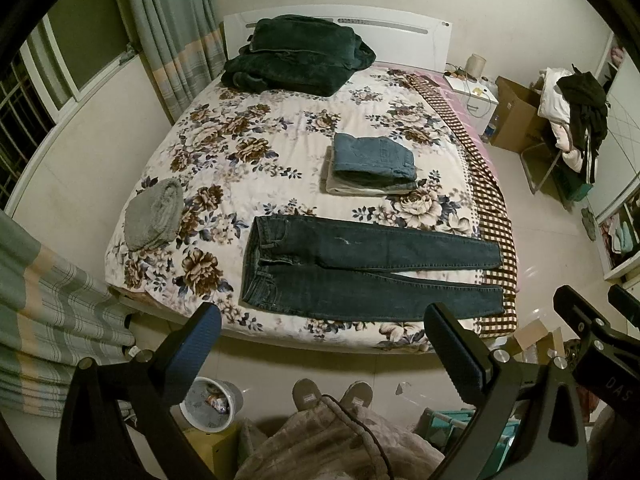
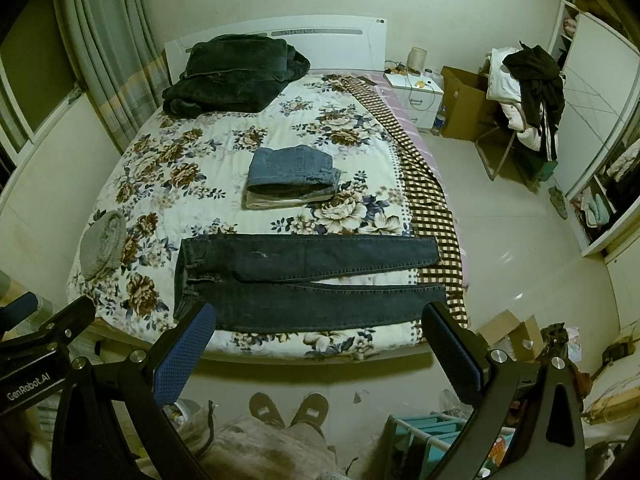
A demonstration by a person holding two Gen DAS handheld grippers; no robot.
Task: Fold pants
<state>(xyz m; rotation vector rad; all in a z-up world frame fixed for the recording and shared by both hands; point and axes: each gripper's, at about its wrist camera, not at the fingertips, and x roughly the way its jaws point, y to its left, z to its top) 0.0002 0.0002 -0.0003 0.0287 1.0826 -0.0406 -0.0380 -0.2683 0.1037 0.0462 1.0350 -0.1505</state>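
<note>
Flat on floral quilt (image 1: 224,140): long dark denim pants (image 1: 360,264)

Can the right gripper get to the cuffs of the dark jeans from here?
Probably yes. The right gripper is open and empty, and the dark jeans lie flat at the bed's near edge with nothing over the cuffs.

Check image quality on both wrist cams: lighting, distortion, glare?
Left wrist: dim yellowish indoor light, strong fisheye bowing with black corners, dark jeans sharp. Right wrist: same cast and bowing, small glare spots on the floor tiles, no motion blur on the jeans.
</note>
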